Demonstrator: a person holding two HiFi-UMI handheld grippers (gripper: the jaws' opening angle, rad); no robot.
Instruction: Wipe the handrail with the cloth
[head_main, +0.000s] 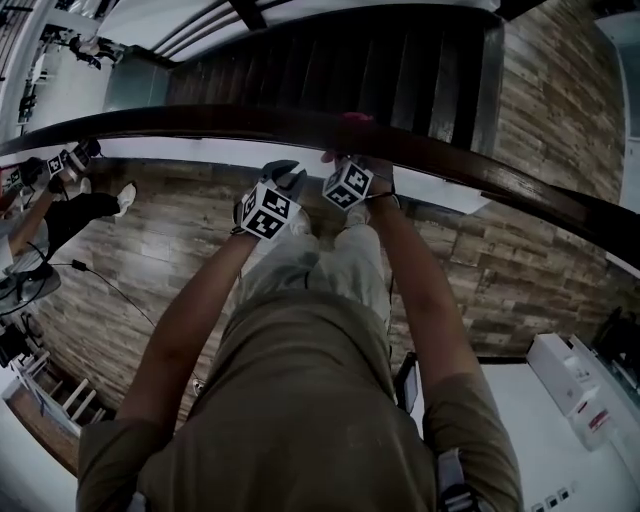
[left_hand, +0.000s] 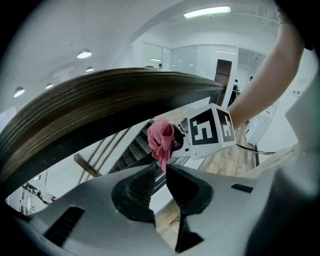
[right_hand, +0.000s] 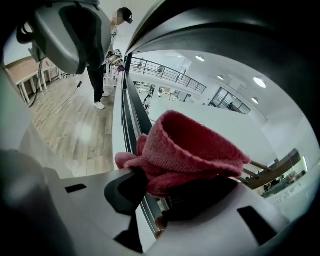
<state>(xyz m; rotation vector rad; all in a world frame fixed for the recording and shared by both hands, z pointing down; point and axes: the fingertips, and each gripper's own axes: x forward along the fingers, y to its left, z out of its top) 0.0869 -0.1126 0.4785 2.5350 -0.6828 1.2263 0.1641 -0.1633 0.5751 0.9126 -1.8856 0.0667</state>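
The dark wooden handrail (head_main: 200, 122) curves across the head view and fills the upper part of the left gripper view (left_hand: 100, 100). A pink cloth (head_main: 357, 118) shows just over the rail's far edge. My right gripper (head_main: 350, 152) reaches up to the rail from below and is shut on the cloth (right_hand: 190, 145), which bunches up above its jaws (right_hand: 161, 186). My left gripper (head_main: 285, 172) is just left of it, below the rail. Its jaws (left_hand: 160, 167) stand slightly apart with nothing between them. Past them I see the cloth (left_hand: 161, 137) and the right gripper's marker cube (left_hand: 210, 131).
A dark staircase (head_main: 350, 60) descends beyond the rail. A person (head_main: 60, 210) stands on the wood floor at the left, and a cable (head_main: 110, 285) trails nearby. A white box (head_main: 570, 385) sits at the lower right. My legs are directly below the grippers.
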